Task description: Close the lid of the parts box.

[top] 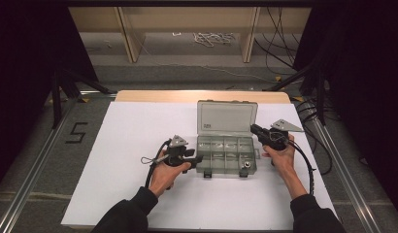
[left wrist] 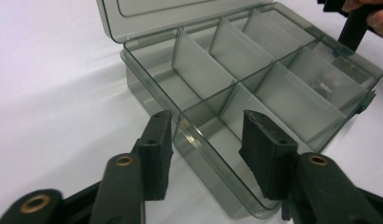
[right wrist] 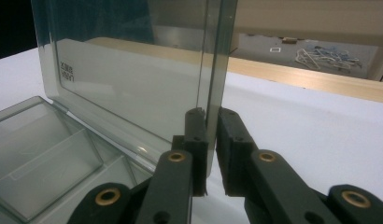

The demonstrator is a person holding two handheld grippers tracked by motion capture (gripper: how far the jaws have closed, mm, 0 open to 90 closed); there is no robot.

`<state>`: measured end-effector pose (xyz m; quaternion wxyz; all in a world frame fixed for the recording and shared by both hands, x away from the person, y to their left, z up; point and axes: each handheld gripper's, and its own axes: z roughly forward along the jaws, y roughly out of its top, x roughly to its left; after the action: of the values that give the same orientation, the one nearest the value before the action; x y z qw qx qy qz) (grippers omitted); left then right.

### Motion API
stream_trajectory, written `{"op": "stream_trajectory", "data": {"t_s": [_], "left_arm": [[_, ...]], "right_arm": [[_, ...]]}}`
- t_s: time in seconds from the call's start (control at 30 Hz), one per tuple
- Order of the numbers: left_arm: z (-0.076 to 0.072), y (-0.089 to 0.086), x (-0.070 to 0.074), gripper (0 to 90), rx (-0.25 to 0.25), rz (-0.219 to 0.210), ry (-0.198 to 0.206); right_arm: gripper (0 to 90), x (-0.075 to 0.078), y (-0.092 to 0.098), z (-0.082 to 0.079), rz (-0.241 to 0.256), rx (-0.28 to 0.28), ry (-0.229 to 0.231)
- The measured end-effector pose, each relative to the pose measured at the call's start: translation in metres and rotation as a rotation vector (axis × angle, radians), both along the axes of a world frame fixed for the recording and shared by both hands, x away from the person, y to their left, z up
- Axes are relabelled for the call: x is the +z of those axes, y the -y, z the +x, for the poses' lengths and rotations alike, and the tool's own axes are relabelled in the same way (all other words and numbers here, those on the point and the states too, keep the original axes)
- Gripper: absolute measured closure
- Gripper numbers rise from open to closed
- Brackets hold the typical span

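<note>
Box (top: pixel 226 155) set mid-tabletop (top: pixel 134 136), on white sheet, lid (top: pixel 226 116) raised upright at far side. Box divided into compartments; small metal part (top: pixel 245 165) seen in near-right one.

Left gripper (top: pixel 196 158) held at box's near-left corner; fingers (left wrist: pixel 154 154) spread apart, straddling corner wall (left wrist: pixel 199 135), one outside, one over compartment; contact not discernible.

Right gripper (top: pixel 254 130) placed at lid's right edge; fingers (right wrist: pixel 196 140) clenched on lid edge (right wrist: pixel 213 70), one each side.
</note>
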<state>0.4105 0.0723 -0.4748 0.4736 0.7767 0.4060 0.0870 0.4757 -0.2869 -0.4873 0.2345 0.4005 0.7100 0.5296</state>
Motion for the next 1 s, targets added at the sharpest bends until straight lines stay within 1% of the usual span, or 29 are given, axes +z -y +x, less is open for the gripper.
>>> {"op": "stream_trajectory", "data": {"t_s": [0.03,0.07,0.1,0.13,0.17,0.2,0.23,0.27,0.3,0.33,0.4,0.43,0.5,0.53,0.57,0.63,0.67,0.7,0.73,0.77,0.8,0.83,0.87,0.93,0.97,1.0], "left_arm": [[0.0,0.0,0.0,50.4,0.0,0.0,0.0],[0.001,-0.002,0.005,52.1,0.0,0.001,0.018],[0.001,-0.002,0.005,52.2,0.0,0.001,0.018],[0.003,-0.004,0.013,51.9,-0.005,0.026,0.045],[0.003,-0.004,0.013,52.1,-0.005,0.026,0.045],[0.006,-0.005,0.021,52.8,0.001,0.0,0.054],[0.008,-0.006,0.025,53.2,-0.007,0.012,0.062],[0.009,-0.005,0.029,54.1,0.001,-0.002,0.065],[0.011,-0.005,0.033,54.8,0.004,-0.003,0.068],[0.013,-0.005,0.037,55.6,0.006,-0.001,0.075],[0.019,-0.008,0.046,59.1,0.004,0.012,0.092],[0.022,-0.008,0.05,61.2,0.013,-0.004,0.098],[0.027,-0.009,0.058,66.3,0.023,-0.013,0.109],[0.029,-0.009,0.062,68.9,0.026,-0.006,0.116],[0.032,-0.009,0.065,70.7,0.029,-0.009,0.124],[0.038,-0.008,0.072,74.8,0.038,0.001,0.139],[0.041,-0.008,0.075,76.8,0.038,0.005,0.14],[0.045,-0.008,0.077,79.4,0.038,0.008,0.146],[0.048,-0.007,0.08,81.0,0.037,0.018,0.149],[0.05,-0.007,0.082,82.3,0.042,0.016,0.15],[0.053,-0.006,0.084,83.5,0.042,0.022,0.154],[0.055,-0.006,0.088,84.8,0.035,0.048,0.152],[0.057,-0.004,0.089,86.0,0.045,0.028,0.152],[0.062,-0.002,0.094,87.9,0.047,0.037,0.16],[0.064,-0.002,0.096,88.8,0.045,0.05,0.165],[0.067,0.0,0.098,89.3,0.054,0.038,0.167]], "right_arm": [[83.2,0.0,-0.001,0.0,0.011,0.009,-0.006],[83.2,-0.001,-0.001,0.001,0.006,0.01,0.01],[83.2,-0.001,-0.001,0.001,0.006,0.01,0.01],[83.1,-0.001,-0.001,0.001,0.0,0.011,0.01],[83.1,-0.001,-0.001,0.001,0.0,0.011,0.01],[83.1,0.0,-0.001,0.0,-0.002,0.011,0.01],[83.1,0.002,0.001,-0.001,-0.043,0.003,-0.011],[83.0,0.002,0.001,-0.001,-0.045,0.002,-0.005],[83.0,0.002,0.001,-0.002,-0.043,0.004,-0.013],[83.0,0.002,0.001,-0.001,-0.046,0.005,-0.009],[83.0,0.001,0.0,0.0,-0.024,0.01,0.006],[83.0,0.001,0.0,0.0,-0.025,0.011,0.007],[82.9,0.001,0.0,0.0,-0.031,0.013,0.014],[82.9,0.001,0.0,-0.001,-0.029,0.012,0.01],[82.9,0.001,0.0,0.0,-0.025,0.014,0.007],[82.9,0.001,-0.001,-0.001,-0.034,0.005,0.016],[82.9,0.001,-0.001,0.0,-0.033,0.005,0.022],[82.9,0.001,-0.001,-0.001,-0.034,0.005,0.016],[82.9,0.001,-0.001,-0.001,-0.037,0.006,0.02],[82.8,0.002,-0.001,-0.002,-0.037,0.009,-0.003],[82.8,0.003,-0.001,-0.002,-0.04,0.008,-0.002],[82.9,0.002,-0.001,-0.002,-0.038,0.008,-0.002],[82.9,0.002,-0.001,-0.001,-0.038,0.007,-0.001],[82.8,0.001,-0.002,0.0,-0.026,0.013,0.017],[82.8,0.001,-0.002,0.0,-0.028,0.013,0.022],[82.8,0.001,-0.002,0.0,-0.028,0.013,0.021]]}}
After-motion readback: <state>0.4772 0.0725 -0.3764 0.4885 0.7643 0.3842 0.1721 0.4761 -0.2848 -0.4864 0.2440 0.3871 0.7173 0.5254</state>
